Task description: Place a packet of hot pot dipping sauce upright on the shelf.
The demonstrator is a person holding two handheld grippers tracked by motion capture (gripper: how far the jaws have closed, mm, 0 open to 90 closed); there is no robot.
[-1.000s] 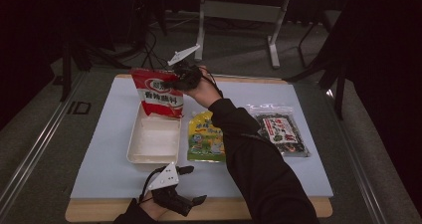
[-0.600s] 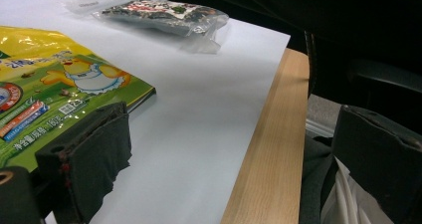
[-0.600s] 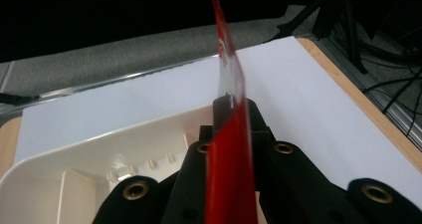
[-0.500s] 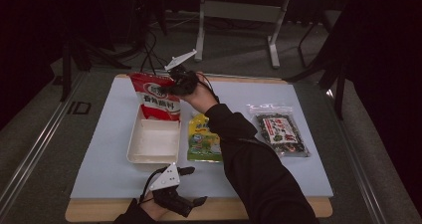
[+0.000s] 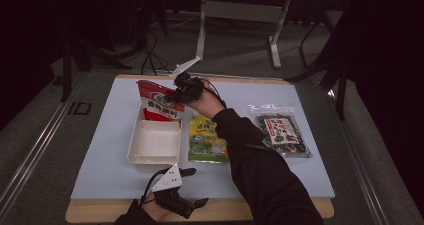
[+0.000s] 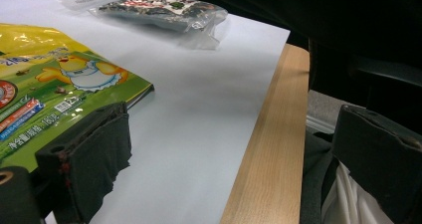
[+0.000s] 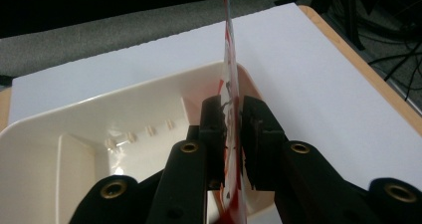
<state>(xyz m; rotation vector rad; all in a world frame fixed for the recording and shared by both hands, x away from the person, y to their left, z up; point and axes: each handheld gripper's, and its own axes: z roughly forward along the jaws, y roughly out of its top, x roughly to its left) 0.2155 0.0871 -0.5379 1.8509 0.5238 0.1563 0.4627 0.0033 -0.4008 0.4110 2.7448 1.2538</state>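
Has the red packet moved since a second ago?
Yes. The red packet has shifted slightly toward the table's far edge, away from the yellow packet. The right gripper has just been opening, packet between its jaws.

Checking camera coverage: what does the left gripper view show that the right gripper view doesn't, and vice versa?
Left gripper view: yellow-green plastic snack bag, clear plastic packet of dark seaweed, left hand-held gripper with jaws wide apart, holding nothing.
Right gripper view: cream plastic tray, red-and-white snack packet edge-on between the jaws of the right hand-held gripper, which have just been opening.
Both: pale blue table mat, wooden table edge.
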